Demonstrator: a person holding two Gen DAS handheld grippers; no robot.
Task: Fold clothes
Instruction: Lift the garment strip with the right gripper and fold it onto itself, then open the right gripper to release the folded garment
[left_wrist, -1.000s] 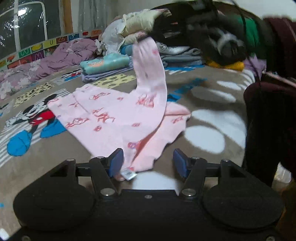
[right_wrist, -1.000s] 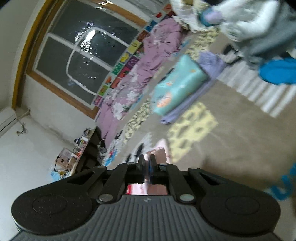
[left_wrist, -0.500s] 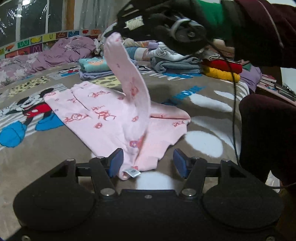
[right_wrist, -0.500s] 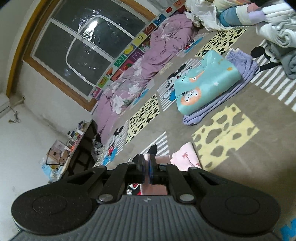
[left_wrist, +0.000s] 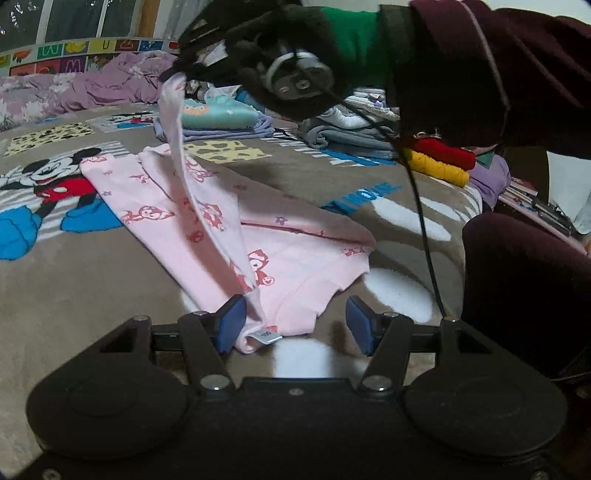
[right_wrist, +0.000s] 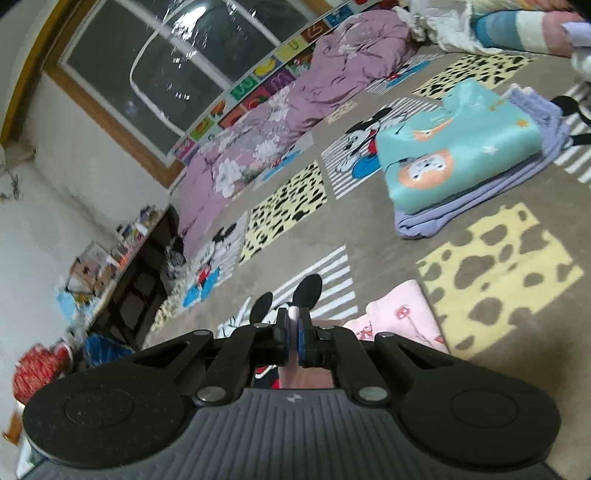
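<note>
Over the last second my right tongs (right_wrist: 293, 341) have carried the pinched strip of the pink printed garment (left_wrist: 207, 221) up and across to my left, so it now stands as a taut ribbon over the rest, which lies flat on the cartoon-print blanket (left_wrist: 74, 273) — to my eye a fold in mid-swing, not yet laid. My left tongs (left_wrist: 291, 325) sit wide apart, straddling the near hem and its small white tag (left_wrist: 264, 336) without gripping. The cloth looks soft, thin knit — limp, with red figures; the blanket is plush.
</note>
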